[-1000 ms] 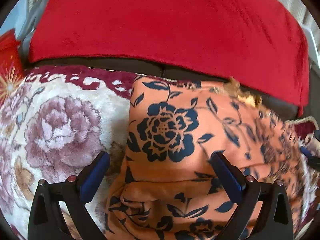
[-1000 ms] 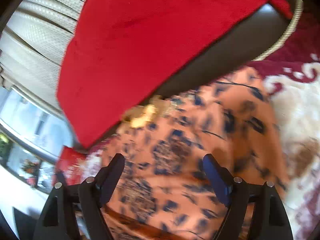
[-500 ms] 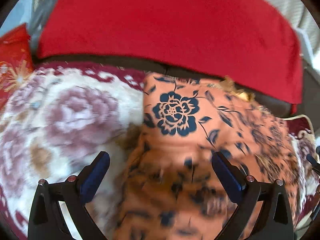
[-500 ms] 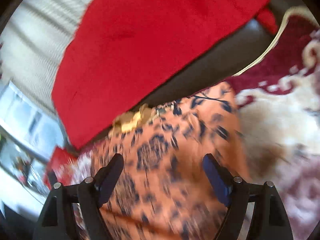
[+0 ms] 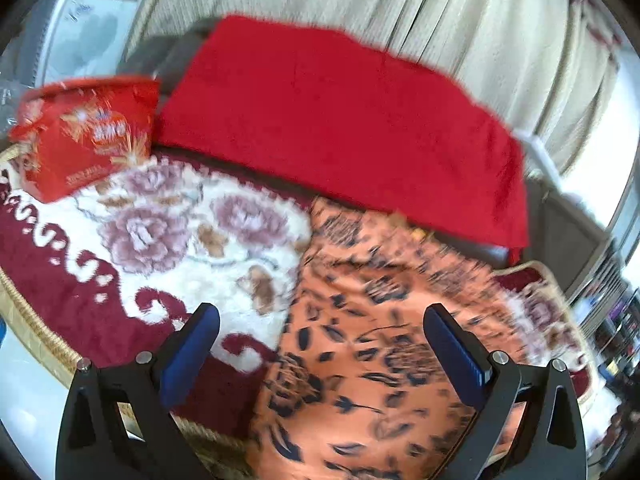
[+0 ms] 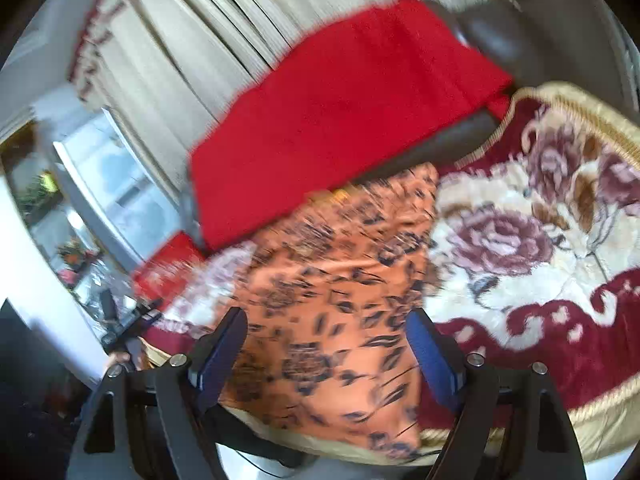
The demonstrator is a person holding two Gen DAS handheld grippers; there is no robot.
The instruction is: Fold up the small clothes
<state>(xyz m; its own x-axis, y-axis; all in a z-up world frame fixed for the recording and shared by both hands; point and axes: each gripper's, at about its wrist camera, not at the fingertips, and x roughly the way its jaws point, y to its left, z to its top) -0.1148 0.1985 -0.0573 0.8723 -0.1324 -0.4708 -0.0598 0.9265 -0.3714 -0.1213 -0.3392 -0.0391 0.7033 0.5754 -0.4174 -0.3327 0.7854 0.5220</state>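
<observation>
Left wrist | left tongs (image 5: 320, 332) spread, above orange garment (image 5: 372, 360)

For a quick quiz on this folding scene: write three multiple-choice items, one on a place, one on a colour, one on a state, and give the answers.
1. Where does the orange flowered garment lie?
A. on the floral blanket
B. on top of the red cloth
C. hung on the curtain

2. What colour are the gripper pads?
A. yellow
B. blue
C. white

3. How does the left gripper stand?
A. shut on the garment
B. shut on nothing
C. open

Answers: 1 A, the garment is spread on the blanket below the red cloth; 2 B, both views show blue pads; 3 C, the jaws stand wide apart, like the right gripper.
</observation>
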